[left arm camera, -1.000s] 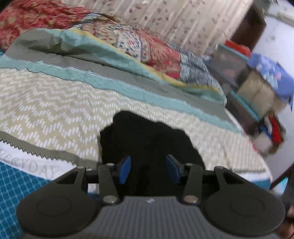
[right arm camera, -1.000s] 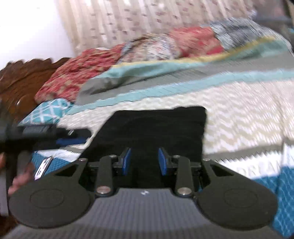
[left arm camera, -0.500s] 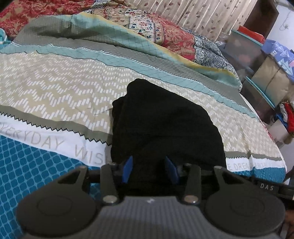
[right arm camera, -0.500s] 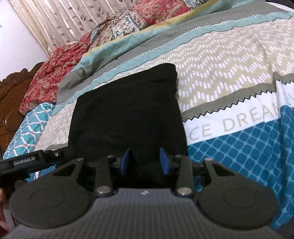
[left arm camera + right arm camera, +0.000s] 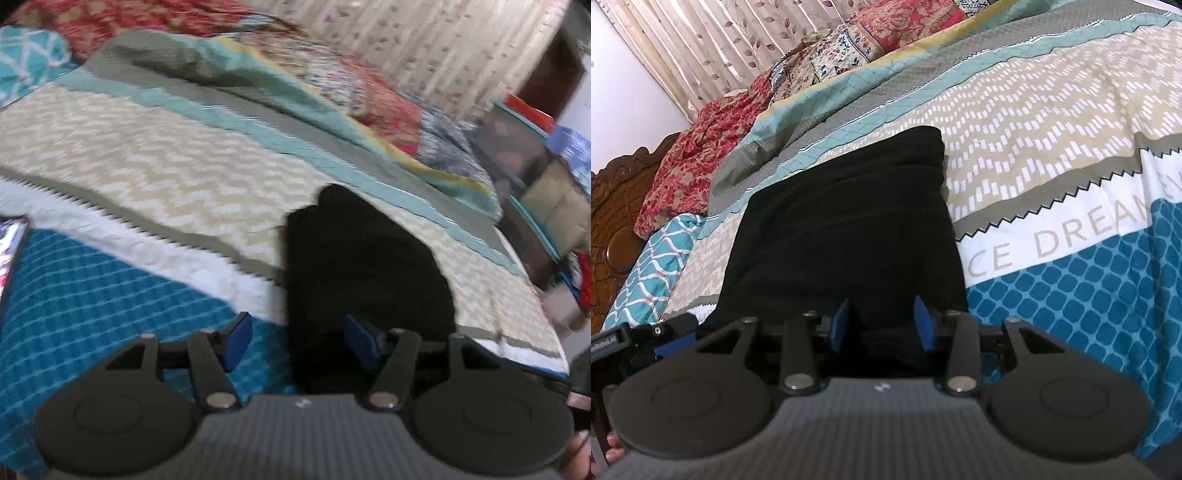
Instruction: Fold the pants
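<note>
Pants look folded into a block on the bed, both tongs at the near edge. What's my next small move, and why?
Probably draw both tongs straight back. The black pants already lie in a compact folded block on the bedspread. The left tongs are opening, one pad already off the cloth; the right tongs are opening too, cloth between the pads, seemingly unpinched.

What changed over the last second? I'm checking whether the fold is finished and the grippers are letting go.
The left gripper slid sideways off the folded black pants; its jaws are opening, with only the garment's edge between them. The right gripper is opening slightly over the near hem. The pants stayed folded on the patterned bedspread.
</note>
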The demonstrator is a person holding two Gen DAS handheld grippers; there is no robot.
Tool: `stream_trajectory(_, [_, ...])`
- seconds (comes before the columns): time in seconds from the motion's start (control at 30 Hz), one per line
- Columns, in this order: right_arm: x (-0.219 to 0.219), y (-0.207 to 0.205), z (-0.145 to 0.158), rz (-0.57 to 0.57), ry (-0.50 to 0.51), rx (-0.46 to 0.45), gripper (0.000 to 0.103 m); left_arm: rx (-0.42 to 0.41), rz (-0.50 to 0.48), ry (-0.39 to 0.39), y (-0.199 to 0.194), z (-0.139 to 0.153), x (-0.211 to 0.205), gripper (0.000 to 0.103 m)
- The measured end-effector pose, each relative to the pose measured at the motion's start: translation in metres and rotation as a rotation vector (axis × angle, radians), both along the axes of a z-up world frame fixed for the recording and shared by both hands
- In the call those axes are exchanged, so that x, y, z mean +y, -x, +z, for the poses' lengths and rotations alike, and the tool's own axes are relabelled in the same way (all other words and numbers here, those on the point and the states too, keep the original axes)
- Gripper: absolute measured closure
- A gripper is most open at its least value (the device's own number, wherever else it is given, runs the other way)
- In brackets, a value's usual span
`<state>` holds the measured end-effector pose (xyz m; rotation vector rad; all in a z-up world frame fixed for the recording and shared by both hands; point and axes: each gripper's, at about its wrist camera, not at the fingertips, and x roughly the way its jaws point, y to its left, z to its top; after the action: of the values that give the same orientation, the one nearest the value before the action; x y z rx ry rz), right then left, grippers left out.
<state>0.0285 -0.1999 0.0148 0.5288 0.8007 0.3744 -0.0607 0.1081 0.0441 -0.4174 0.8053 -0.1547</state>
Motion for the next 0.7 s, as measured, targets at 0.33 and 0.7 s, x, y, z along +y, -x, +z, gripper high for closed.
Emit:
stream_trajectory(0.33, [0.0,0.001,0.0,-0.009,-0.009,-0.001,0.059,0.106,0.061,0.001,-0.007,-0.024,0.018,0.038])
stream_trajectory(0.7, [-0.04,0.023,0.011,-0.064,-0.041,-0.028,0.033,0.075,0.046,0.17,-0.02,-0.006,0.033,0.007])
